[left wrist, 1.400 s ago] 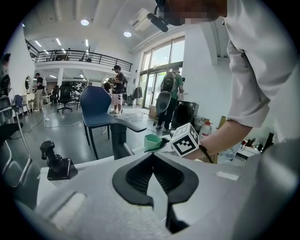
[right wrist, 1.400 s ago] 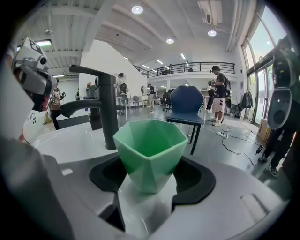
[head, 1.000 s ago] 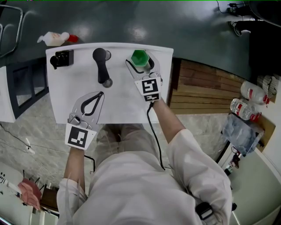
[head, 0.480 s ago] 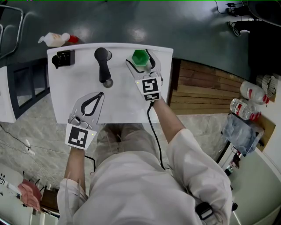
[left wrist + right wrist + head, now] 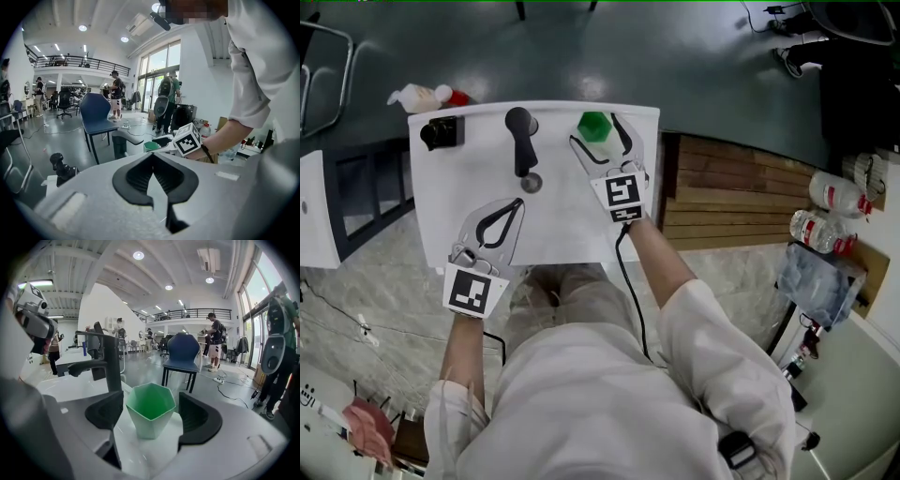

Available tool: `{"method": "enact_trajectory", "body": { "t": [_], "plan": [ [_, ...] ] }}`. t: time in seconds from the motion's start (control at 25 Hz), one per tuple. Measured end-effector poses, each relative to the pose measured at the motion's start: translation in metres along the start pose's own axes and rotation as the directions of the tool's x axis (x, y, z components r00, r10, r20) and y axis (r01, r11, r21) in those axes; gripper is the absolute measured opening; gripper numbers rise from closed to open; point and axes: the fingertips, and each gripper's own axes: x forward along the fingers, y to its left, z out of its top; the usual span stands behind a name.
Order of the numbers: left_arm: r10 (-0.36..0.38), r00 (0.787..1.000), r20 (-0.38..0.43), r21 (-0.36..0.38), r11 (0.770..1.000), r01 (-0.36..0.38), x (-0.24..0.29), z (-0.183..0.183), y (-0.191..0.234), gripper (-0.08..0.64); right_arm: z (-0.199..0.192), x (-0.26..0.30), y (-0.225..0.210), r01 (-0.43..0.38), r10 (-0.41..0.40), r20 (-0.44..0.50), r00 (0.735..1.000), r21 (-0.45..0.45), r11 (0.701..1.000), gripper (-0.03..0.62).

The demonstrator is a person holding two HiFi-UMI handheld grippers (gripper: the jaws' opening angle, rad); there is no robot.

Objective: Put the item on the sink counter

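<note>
A green faceted cup (image 5: 594, 125) stands upright at the far right of the white sink counter (image 5: 469, 178). My right gripper (image 5: 596, 131) is open, and the cup (image 5: 150, 414) stands between its black pads (image 5: 199, 420) with a gap on each side. In the right gripper view the right gripper (image 5: 152, 416) frames the cup. My left gripper (image 5: 516, 202) rests shut and empty on the counter's near left part. Its tips meet in the left gripper view (image 5: 151, 157).
A black faucet (image 5: 521, 141) stands just left of the cup, close to the right gripper's left finger. A small black device (image 5: 441, 131) sits at the counter's far left corner. Right of the counter lie a wooden pallet (image 5: 731, 187) and water bottles (image 5: 830, 211).
The head view has drifted a little, so the counter sits lower in the picture. Both grippers and the cup keep their places on the counter.
</note>
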Motion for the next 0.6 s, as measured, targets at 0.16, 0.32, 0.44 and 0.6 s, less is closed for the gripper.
{"method": "enact_trajectory", "body": {
  "t": [0.16, 0.32, 0.44, 0.6],
  "plan": [
    [-0.005, 1.0, 0.014, 0.01, 1.0, 0.005, -0.009, 0.007, -0.006, 0.006, 0.013, -0.014, 0.004, 0.008, -0.008, 0.013, 1.0, -0.002, 1.0, 0.37],
    [-0.013, 0.999, 0.04, 0.032, 0.999, 0.012, -0.018, 0.019, -0.013, 0.006, 0.03, -0.033, 0.008, 0.016, -0.016, 0.032, 0.999, -0.01, 1.0, 0.367],
    [-0.018, 0.998, 0.056, 0.048, 0.999, 0.016, -0.028, 0.03, -0.02, 0.006, 0.044, -0.05, 0.015, 0.02, -0.019, 0.044, 0.999, -0.014, 1.0, 0.364],
    [-0.021, 0.996, 0.082, 0.058, 0.998, 0.017, -0.039, 0.041, -0.026, 0.006, 0.062, -0.072, 0.023, 0.027, -0.026, 0.061, 0.998, -0.019, 0.999, 0.355]
  ]
}}
